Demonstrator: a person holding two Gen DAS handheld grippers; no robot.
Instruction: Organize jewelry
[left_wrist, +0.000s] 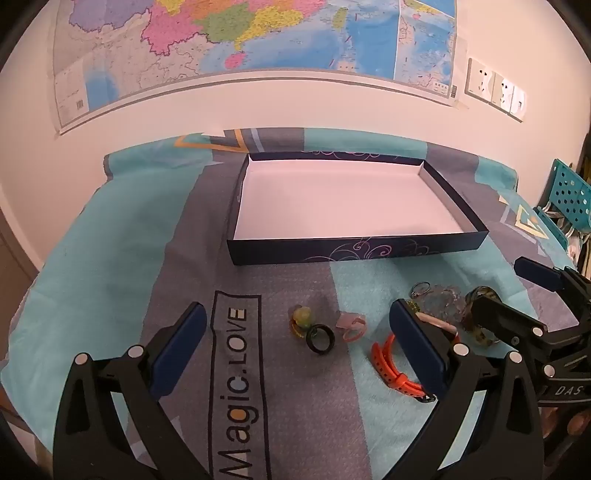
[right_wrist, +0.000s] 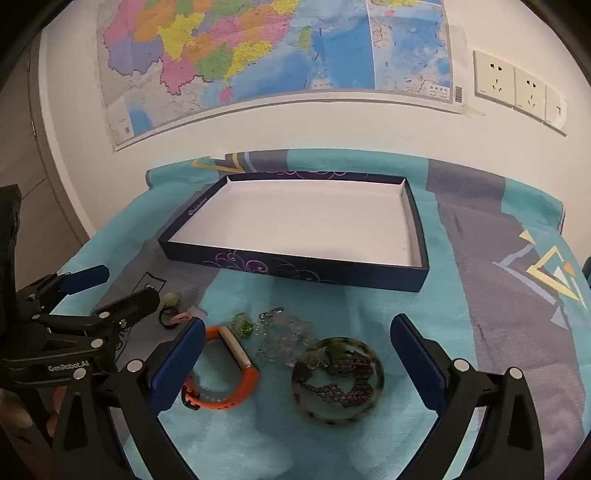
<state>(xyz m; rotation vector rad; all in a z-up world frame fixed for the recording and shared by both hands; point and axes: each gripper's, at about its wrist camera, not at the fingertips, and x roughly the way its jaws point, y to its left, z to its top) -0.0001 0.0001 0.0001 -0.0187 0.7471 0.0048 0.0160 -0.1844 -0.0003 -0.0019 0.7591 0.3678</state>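
An empty dark blue box (left_wrist: 332, 251) (right_wrist: 295, 267) with a white inside lies on the patterned cloth. Jewelry lies in front of it: a yellow-green ring (left_wrist: 301, 319), a black ring (left_wrist: 320, 338), a pink ring (left_wrist: 351, 325), an orange wristband (left_wrist: 391, 363) (right_wrist: 225, 373), a clear bead bracelet (right_wrist: 284, 338) and a mottled bangle (right_wrist: 338, 382). My left gripper (left_wrist: 297, 343) is open above the rings. My right gripper (right_wrist: 297, 354) is open around the bangle and bead bracelet, holding nothing.
The cloth-covered table (left_wrist: 110, 258) stands against a white wall with a map (left_wrist: 240, 37) and sockets (right_wrist: 517, 85). A teal perforated rack (left_wrist: 569, 192) stands at the right. Each gripper shows in the other's view, close together.
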